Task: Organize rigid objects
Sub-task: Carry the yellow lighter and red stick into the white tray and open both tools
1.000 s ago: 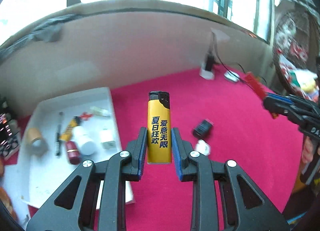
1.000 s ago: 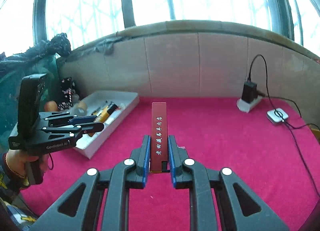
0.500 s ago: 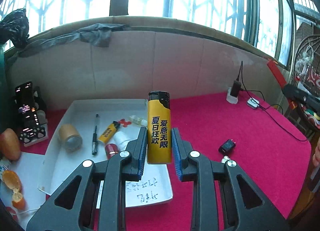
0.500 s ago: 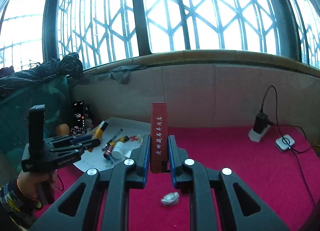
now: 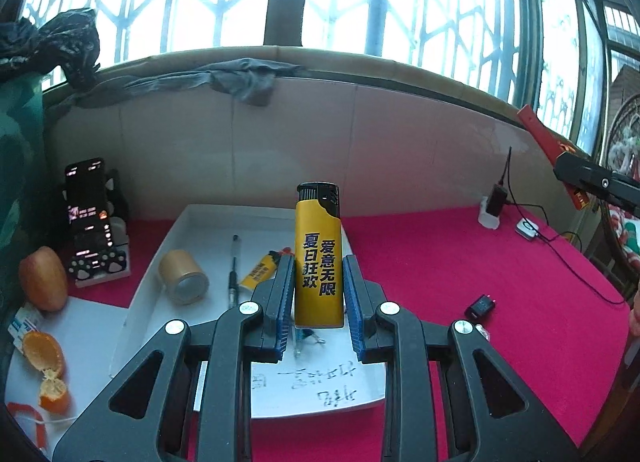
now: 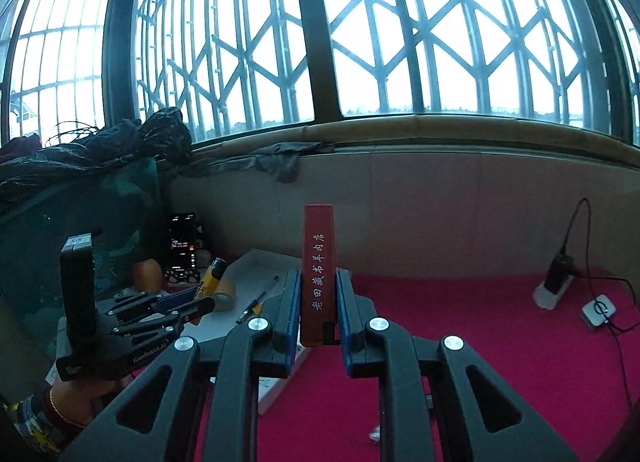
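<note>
The left claw (image 5: 319, 294) pinches a yellow lighter (image 5: 319, 262) upright between its blue pads, black cap at twelve o'clock and dark printed characters facing the camera. It hangs above a white tray (image 5: 168, 234) that sits on the red bench (image 5: 460, 262). In the tray lie a roll of tan tape (image 5: 183, 277) at about nine o'clock of the lighter, a black pen (image 5: 233, 270) just beside it, and a second, smaller yellow lighter (image 5: 261, 269) partly hidden by the left pad. A sheet with handwriting (image 5: 320, 386) covers the tray's near end. On the cloth at four o'clock rests a small black plug (image 5: 481, 305), well apart from the tray. A phone on a stand (image 5: 90, 218) and an orange fruit (image 5: 42, 278) stand at nine o'clock, outside the tray.

The right claw (image 6: 319, 310) pinches a slim dark-red box (image 6: 319, 270) upright, white characters running down its face. It hangs over the bench near the tray's right edge. A charger with a cable (image 6: 558, 278) sits at three o'clock by the wall.
</note>
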`<state>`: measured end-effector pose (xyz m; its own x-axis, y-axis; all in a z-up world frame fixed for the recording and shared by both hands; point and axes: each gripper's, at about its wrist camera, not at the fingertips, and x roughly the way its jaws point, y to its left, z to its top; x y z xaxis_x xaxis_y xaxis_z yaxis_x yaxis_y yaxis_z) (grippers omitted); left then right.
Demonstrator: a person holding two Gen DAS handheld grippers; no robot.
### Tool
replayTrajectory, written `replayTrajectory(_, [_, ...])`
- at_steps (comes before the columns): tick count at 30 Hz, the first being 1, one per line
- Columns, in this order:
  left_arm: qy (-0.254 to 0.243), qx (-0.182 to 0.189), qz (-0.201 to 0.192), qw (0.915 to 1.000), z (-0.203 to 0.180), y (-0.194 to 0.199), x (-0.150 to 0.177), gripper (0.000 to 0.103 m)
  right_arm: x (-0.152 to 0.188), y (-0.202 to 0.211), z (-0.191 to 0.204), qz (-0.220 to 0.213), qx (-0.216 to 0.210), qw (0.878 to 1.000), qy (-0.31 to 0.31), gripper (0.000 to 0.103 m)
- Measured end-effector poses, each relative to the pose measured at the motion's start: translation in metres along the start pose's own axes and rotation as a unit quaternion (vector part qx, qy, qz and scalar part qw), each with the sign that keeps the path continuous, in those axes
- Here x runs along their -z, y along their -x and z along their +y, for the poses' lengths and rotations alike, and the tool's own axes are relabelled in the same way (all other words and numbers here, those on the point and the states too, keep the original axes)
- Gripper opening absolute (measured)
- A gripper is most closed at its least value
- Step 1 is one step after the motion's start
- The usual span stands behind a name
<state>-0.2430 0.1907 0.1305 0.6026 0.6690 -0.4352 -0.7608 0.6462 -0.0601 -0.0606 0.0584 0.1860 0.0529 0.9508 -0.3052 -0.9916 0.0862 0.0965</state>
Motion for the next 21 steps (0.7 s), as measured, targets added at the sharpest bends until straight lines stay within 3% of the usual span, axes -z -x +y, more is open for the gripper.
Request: replayTrajectory(21, [0.066,-0.041,-0.003,0.9970,0.075,0.000,0.003,0.023,0.005,-0.091,0.050,0.092,-0.045,0.995,0.001,0.015])
